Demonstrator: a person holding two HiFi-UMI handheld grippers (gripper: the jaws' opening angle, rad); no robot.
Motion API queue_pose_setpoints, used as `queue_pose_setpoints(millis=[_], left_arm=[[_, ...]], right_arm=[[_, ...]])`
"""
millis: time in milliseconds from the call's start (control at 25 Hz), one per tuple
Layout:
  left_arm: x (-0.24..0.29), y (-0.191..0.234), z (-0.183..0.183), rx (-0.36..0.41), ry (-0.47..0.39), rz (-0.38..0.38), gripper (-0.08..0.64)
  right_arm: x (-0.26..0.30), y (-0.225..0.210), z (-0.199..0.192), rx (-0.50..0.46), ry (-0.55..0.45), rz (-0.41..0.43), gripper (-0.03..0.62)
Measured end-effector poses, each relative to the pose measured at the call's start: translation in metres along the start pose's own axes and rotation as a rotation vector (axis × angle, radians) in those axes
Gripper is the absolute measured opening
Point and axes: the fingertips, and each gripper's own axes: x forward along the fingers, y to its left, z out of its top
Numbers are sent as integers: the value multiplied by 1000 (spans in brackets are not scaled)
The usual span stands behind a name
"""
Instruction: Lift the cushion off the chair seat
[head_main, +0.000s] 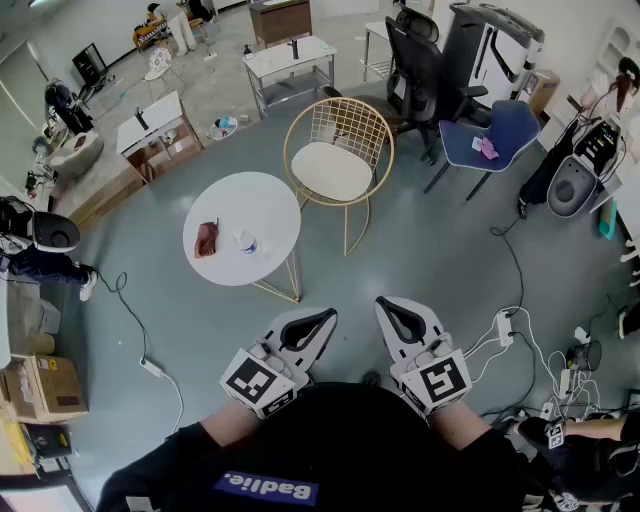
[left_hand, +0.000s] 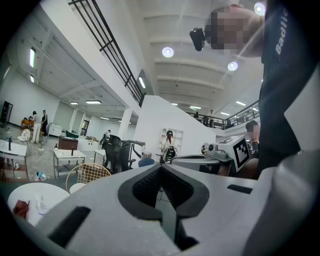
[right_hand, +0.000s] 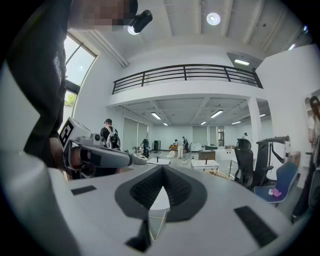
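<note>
A cream round cushion (head_main: 331, 170) lies on the seat of a gold wire chair (head_main: 340, 125) on the far side of the floor; nothing touches it. Both grippers are held close to my body, well short of the chair. My left gripper (head_main: 326, 318) points toward the chair with its jaws shut and empty. My right gripper (head_main: 384, 306) beside it also has its jaw tips together and holds nothing. In the left gripper view the chair (left_hand: 90, 173) and cushion (left_hand: 76, 187) show low at the left, beyond the left gripper (left_hand: 161, 167). The right gripper (right_hand: 162, 168) hides most of the chair (right_hand: 220, 173).
A round white table (head_main: 265, 200) stands between me and the chair's left side, bearing a reddish pouch (head_main: 206, 239) and a small bottle (head_main: 246, 242). A blue chair (head_main: 497, 135) and black office chair (head_main: 415, 60) stand to the right. Cables (head_main: 515, 325) lie on the floor.
</note>
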Motion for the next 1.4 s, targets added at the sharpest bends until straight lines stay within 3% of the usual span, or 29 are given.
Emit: queue_pose_setpoints(millis=[640, 1080, 1400], left_arm=[[27, -16, 0, -7, -1, 10, 8], [63, -40, -30, -53, 14, 77, 8], [97, 0, -24, -40, -6, 71, 8]], right_arm=[[-16, -24, -3, 53, -45, 31, 26], [-48, -75, -43, 95, -22, 62, 26], [-14, -105, -46, 67, -3, 77, 28]])
